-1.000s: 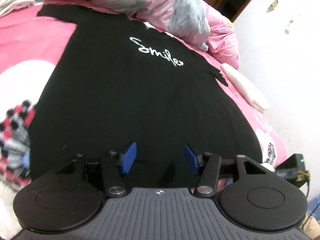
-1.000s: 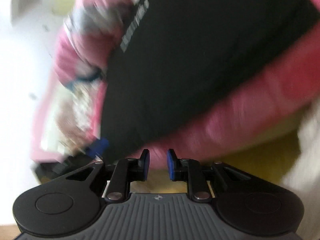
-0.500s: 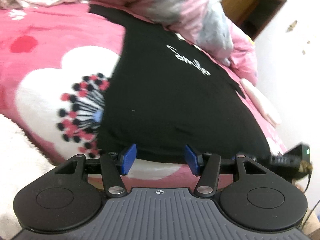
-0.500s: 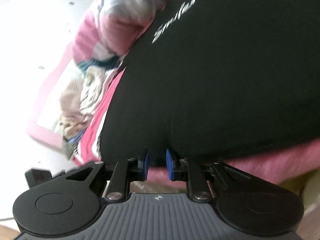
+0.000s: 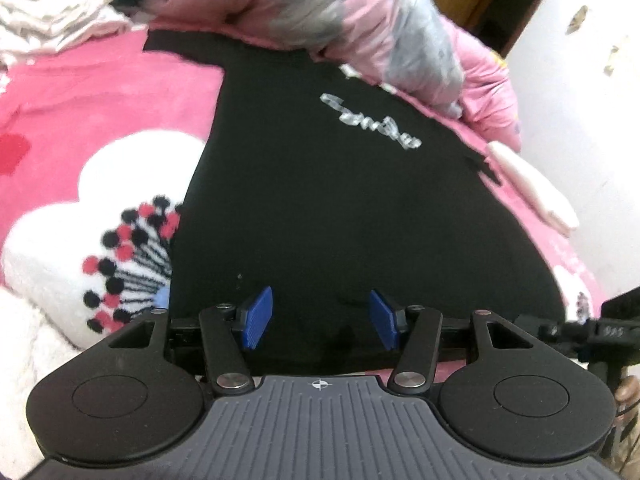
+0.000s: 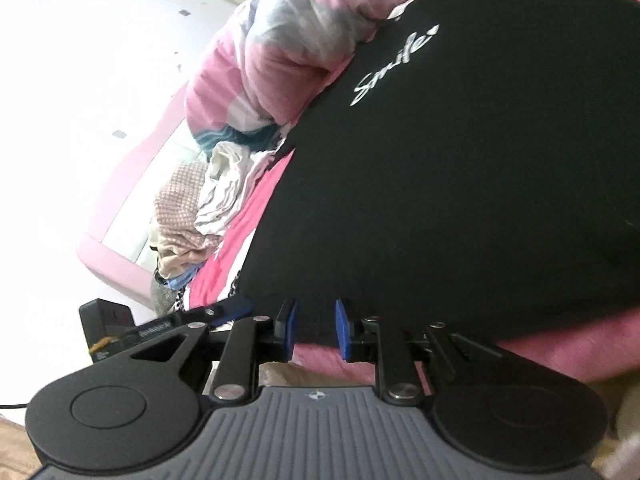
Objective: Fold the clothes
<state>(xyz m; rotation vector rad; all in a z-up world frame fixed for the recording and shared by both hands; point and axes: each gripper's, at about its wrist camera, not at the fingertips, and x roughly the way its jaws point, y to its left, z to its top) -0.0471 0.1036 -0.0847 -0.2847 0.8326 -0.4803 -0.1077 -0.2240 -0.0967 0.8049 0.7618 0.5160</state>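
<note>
Left wrist: quilt (image 5: 320, 12) hides the black T-shirt's (image 5: 340, 208) collar; both grippers spread, empty.

Left gripper (image 5: 320, 318): black linkage arms, silver pivot screws, ribbed blue pads (image 5: 256, 318); grey ridged housing with crosshair mark; right gripper (image 6: 316, 330) identical.

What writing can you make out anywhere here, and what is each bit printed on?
"Smile", maybe with one more letter I cannot make out: white script on the chest of the black T-shirt, clearest in the right wrist view and smeared in the left.
Small pale print on the other gripper's black body: too small to read.
Label on the black box behind it: too small to read.
</note>
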